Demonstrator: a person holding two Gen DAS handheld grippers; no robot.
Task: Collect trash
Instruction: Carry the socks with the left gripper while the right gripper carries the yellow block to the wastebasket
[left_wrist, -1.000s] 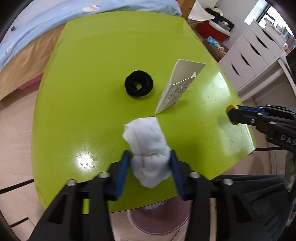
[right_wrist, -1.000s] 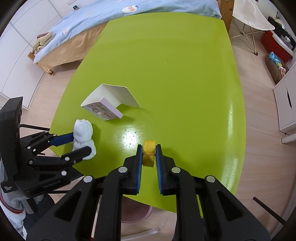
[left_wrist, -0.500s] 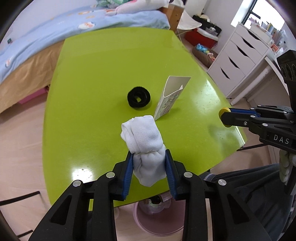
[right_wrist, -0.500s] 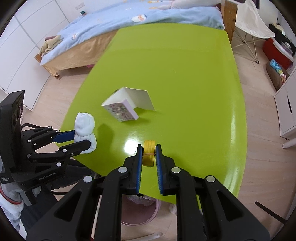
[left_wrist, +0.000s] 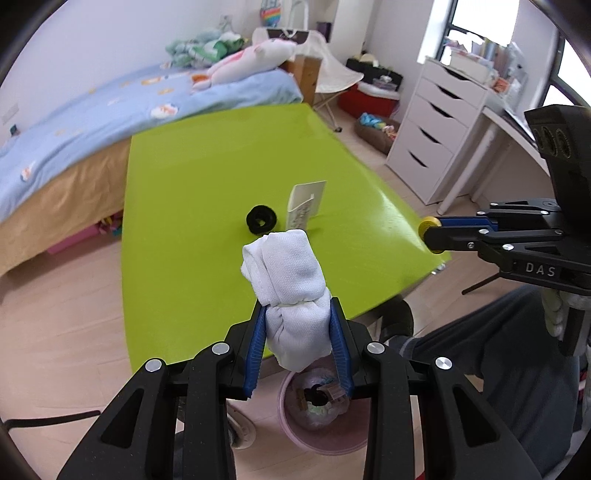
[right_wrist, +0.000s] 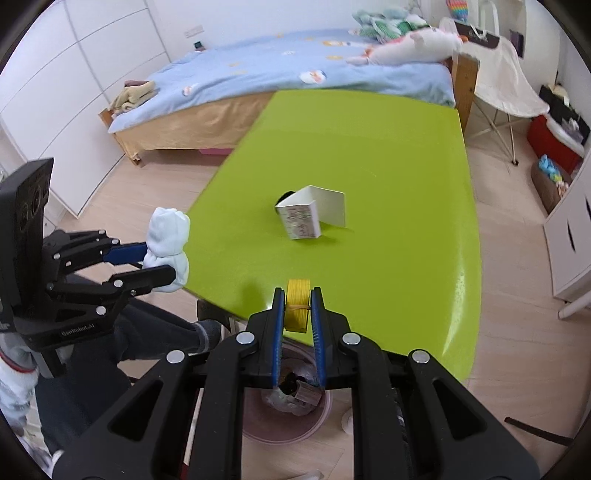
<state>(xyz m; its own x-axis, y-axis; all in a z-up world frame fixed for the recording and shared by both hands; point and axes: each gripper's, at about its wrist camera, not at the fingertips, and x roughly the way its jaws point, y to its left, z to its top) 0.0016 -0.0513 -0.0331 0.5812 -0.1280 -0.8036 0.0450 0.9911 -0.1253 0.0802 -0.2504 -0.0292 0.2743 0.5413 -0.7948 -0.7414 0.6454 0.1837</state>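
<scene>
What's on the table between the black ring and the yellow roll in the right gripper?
The small white carton, lying just right of the black ring. From the carton to the yellow roll, the green table is bare. The left wrist view shows it.

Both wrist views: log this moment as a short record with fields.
left gripper: shut on white sock, lifted off the table
right gripper: shut on yellow roll, lifted near the table edge
table: green; holds small box and black ring
bin: pink, on the floor below both grippers, some trash inside
</scene>
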